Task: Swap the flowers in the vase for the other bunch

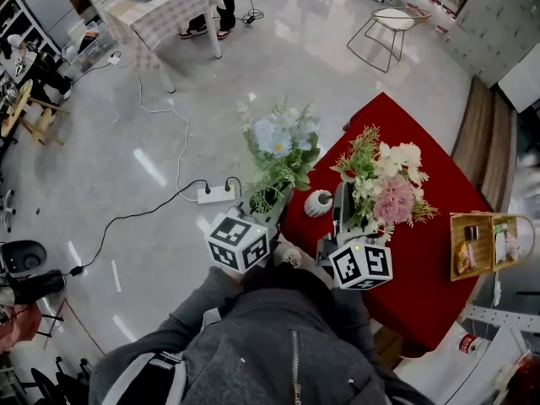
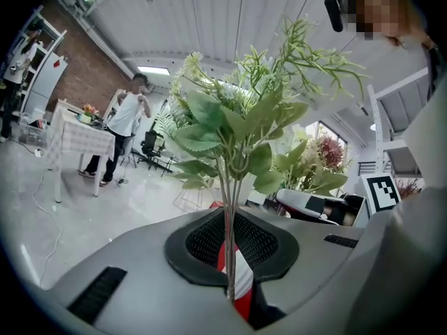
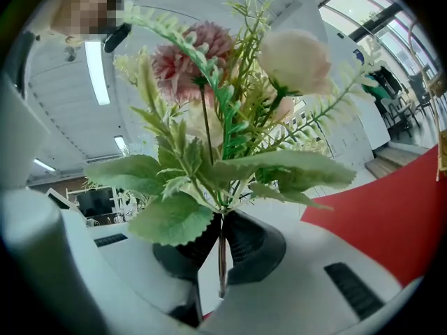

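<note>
The vase point(image 1: 318, 202) looks empty, a small white thing sitting low between the two gripper tips, near the edge of the red table point(image 1: 439, 285). Both bunches are up in the air! The left gripper point(image 2: 230, 260) has its jaws pinched tight on the thin stems of the blue-and-white bunch point(image 1: 278, 142), all the foliage towering above its tips. The right gripper point(image 3: 220, 253) is clamped just as narrowly on the pink-and-cream bunch point(image 1: 386, 188), which fans out ahead of it. Here's the danger: each grip is right down at the stem ends, so a top-heavy bunch could swivel or slide out between the pads. The two sprays stand close side by side, so leaves may well snag as one goes down. That narrow vase mouth needs a clean, upright entry, because a stem jabbing the rim could tip the vase over the edge. Anything dropped from the left gripper lands on the floor point(image 1: 152, 142) by the power strip point(image 1: 217, 194).
</note>
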The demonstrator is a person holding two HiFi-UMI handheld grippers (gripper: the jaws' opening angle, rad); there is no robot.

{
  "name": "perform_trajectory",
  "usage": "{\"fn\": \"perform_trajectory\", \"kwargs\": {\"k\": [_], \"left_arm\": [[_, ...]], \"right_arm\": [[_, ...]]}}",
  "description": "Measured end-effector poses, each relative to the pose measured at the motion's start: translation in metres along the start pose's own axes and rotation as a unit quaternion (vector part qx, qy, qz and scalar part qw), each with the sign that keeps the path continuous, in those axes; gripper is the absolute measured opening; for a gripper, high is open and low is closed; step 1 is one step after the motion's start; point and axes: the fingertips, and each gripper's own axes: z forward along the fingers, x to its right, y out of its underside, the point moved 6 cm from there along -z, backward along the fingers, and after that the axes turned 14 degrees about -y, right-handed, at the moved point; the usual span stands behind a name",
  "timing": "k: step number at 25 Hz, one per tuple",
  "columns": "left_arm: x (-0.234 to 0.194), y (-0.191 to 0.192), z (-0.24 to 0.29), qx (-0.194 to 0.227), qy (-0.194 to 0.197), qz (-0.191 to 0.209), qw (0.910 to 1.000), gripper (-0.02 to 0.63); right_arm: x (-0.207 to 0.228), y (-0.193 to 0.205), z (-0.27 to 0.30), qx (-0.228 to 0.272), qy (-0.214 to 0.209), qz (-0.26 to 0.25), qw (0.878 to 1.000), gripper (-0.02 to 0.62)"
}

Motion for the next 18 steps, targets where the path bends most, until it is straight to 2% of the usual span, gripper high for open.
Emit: {"fn": "perform_trajectory", "kwargs": {"k": [9,18], "left_arm": [[0.009,-0.03,0.003,0.018,0.03,0.026,0.9991,0.032],[0.011,-0.05,0.005,0.032,0.057,0.026,0.9975,0.032]], "right_arm": [[0.0,-0.022,-0.003,0.001,0.01,0.007,1.0,0.028],[-0.004,-0.032,-0.007,0.016,0.015,0.004,1.0,0.026]]}}
